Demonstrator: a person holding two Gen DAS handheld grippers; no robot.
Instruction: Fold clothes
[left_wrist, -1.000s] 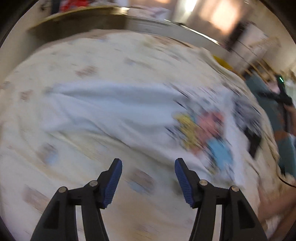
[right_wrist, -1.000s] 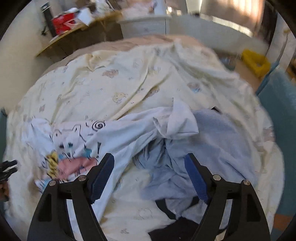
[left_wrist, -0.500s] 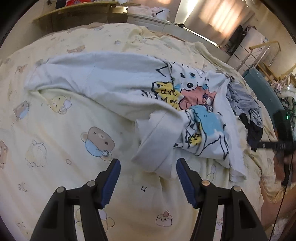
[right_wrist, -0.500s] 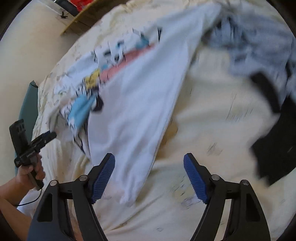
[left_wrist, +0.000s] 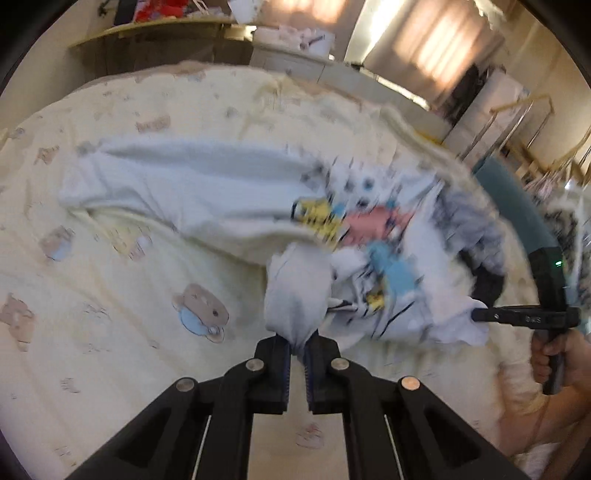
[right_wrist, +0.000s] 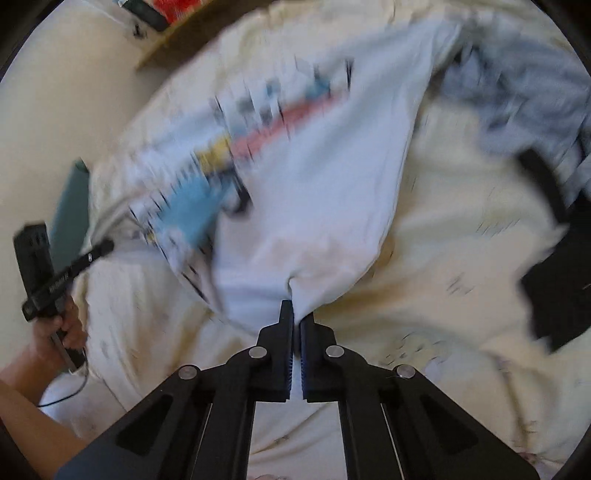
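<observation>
Left and right wrist views, white printed T-shirt on a bed. Half a second earlier both grippers stood wide open above the cloth. Now the left gripper (left_wrist: 298, 345) has its fingers nearly together, pinching a bunched white fold of the T-shirt (left_wrist: 207, 192). The right gripper (right_wrist: 296, 325) is likewise closed to a narrow slit, clamped on a gathered edge of the same T-shirt (right_wrist: 325, 199).

The garment lies across the cream bear-print bedsheet (left_wrist: 110, 295), its plain white body running toward 10 o'clock in the left view. Its yellow, pink and blue print sits at about 2 o'clock from the left gripper.

Both views are motion-blurred; the print's figures cannot be read. How much cloth lies between each pair of pads is hidden by the fingers themselves.

Only the left view shows the right gripper from outside (left_wrist: 524, 317), at 3 o'clock, its black tip at the shirt's edge and the person's hand (left_wrist: 557, 354) on its handle. It also shows a shelf and curtained windows at 12 o'clock.

Only the right view shows the left gripper from outside (right_wrist: 66, 277), at 9 o'clock, held in a hand (right_wrist: 55, 332). It alone shows a grey-blue garment (right_wrist: 517, 92) at 1 o'clock and a black garment (right_wrist: 561, 288) at 3 o'clock, both lying apart from the T-shirt.
</observation>
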